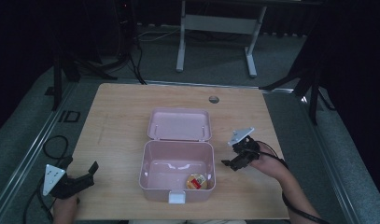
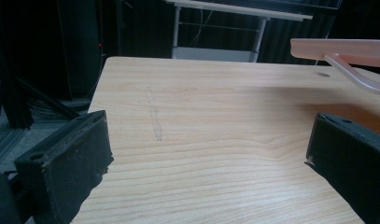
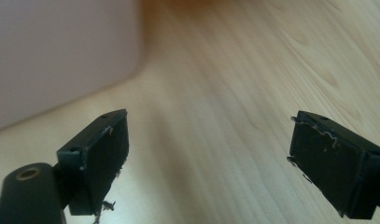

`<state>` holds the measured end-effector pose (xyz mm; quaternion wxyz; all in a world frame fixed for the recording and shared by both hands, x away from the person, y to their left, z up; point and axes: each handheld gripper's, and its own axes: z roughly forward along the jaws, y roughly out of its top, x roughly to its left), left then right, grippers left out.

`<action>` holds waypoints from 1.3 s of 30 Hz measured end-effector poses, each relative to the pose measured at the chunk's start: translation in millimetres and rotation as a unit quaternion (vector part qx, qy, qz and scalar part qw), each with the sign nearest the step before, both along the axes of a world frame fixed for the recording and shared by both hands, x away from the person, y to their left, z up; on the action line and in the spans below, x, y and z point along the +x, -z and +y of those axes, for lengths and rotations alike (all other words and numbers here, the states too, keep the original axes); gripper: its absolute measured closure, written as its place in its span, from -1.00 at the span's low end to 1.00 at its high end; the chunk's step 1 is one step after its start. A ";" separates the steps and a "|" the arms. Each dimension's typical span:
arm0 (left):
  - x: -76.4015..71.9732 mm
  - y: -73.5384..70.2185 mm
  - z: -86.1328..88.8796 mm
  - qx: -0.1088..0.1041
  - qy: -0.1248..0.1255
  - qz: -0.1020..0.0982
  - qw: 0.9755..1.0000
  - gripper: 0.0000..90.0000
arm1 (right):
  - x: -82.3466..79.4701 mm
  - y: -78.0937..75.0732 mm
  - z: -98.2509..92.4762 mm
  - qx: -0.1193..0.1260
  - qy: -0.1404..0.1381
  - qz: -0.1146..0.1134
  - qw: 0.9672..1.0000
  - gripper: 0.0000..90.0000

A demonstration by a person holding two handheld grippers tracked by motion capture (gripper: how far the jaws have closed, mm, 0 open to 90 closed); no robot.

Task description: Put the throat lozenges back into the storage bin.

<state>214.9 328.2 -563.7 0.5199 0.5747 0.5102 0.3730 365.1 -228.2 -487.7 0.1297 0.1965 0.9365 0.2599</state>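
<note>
Right claw (image 1: 233,158): jaws spread wide with nothing between them; it hovers just beside the right wall of the box, above bare wood. In the right gripper view (image 3: 208,154) the pink wall fills the upper left, blurred.
Left claw (image 1: 85,177): jaws likewise wide apart and empty, low over the near left corner of the counter, well apart from the box; the same gap shows in the left gripper view (image 2: 206,154).
Pink box (image 1: 152,154): open, at the middle of the counter, white latch tab on its near wall.
Lid (image 1: 179,123): hinged back behind the box and resting open; its edge and clear handle enter the left gripper view at upper right (image 2: 339,48).
Round item (image 1: 197,181): a small yellowish piece with a red label, lying in the near right corner of the box floor; what it is cannot be told.
Counter (image 1: 117,116): light wood, otherwise bare, with a cable hole near the far edge.
Step in hand (judged): the item appears stowed and closing the lid comes next.
Technique: carry the right claw round to the lid's free far edge, tip the lid forward gently, and steady the box with the left claw so it does not slide.
</note>
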 end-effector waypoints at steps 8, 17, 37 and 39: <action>0.0 0.0 0.1 -0.001 0.000 0.000 1.000 -0.99 | 6.6 31.6 -22.9 0.044 0.106 -0.053 0.992 -0.75; 0.1 0.0 0.0 0.000 -0.001 0.001 1.000 -0.99 | 2.2 54.3 -62.2 0.081 0.210 -0.091 0.970 -0.75; 0.2 0.0 0.2 -0.001 -0.002 0.001 1.000 -0.99 | -10.4 58.3 -135.8 0.181 0.358 -0.123 0.908 -0.75; 0.2 0.0 0.2 -0.001 -0.002 0.001 1.000 -0.99 | -11.6 59.0 -142.6 0.189 0.369 -0.120 0.902 -0.75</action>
